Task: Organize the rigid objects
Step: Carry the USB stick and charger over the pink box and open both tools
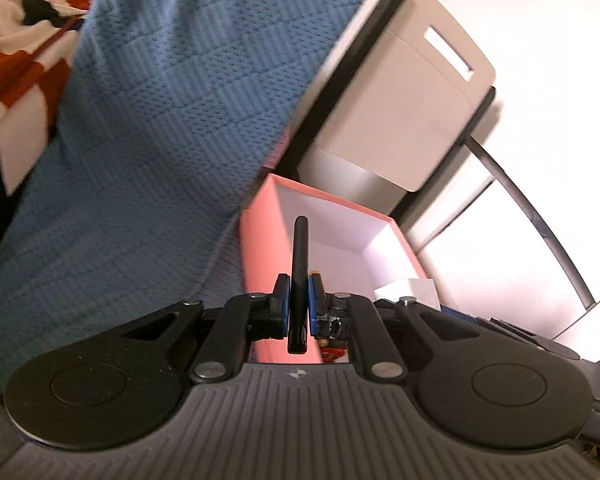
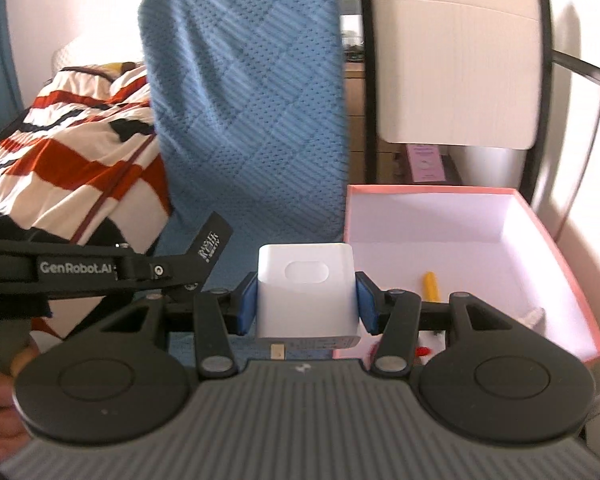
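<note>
My left gripper (image 1: pixel 299 306) is shut on a thin black flat object (image 1: pixel 300 264) that stands upright between the blue pads, in front of a pink box (image 1: pixel 260 232) with a white inside. My right gripper (image 2: pixel 307 306) is shut on a white charger cube (image 2: pixel 307 292), held just left of the pink box (image 2: pixel 556 248). A yellow object (image 2: pixel 431 285) and small red and white items lie inside the box. The left gripper (image 2: pixel 214 246) with its black object shows at the left of the right wrist view. The white cube also shows in the left wrist view (image 1: pixel 407 293).
A blue quilted cushion (image 2: pixel 252 112) stands behind and left of the box. A striped red, white and black blanket (image 2: pixel 72 148) lies at the left. A light wooden chair back (image 2: pixel 460 60) with a slot handle rises behind the box.
</note>
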### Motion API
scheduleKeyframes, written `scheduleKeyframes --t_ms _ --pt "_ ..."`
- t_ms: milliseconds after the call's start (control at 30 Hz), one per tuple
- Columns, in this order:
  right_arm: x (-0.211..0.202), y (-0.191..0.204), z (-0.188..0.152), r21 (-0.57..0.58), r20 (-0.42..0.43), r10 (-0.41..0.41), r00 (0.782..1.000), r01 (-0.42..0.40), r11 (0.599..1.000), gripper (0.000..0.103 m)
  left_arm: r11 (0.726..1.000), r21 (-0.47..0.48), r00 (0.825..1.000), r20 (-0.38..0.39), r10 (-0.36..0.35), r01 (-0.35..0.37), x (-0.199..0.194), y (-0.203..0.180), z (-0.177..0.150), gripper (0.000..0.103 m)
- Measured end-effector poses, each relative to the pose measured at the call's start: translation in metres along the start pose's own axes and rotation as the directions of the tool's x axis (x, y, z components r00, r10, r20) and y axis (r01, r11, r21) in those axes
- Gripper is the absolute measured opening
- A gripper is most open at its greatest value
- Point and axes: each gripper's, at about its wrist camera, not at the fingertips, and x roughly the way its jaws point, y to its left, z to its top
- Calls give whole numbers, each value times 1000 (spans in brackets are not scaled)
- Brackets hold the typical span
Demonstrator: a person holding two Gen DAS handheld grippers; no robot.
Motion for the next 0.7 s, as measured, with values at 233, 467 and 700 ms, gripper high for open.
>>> scheduleKeyframes --t_ms 233,467,700 --pt "-16 -36 0 31 21 -59 998 59 998 53 998 43 998 -22 -51 52 21 -39 2 11" --pt "-18 -70 -1 68 4 -100 995 99 993 53 994 55 994 -67 -90 94 56 -72 1 11" --pt "-9 -102 -5 104 -21 -123 992 125 987 53 993 73 990 -111 -86 95 97 -94 -3 11"
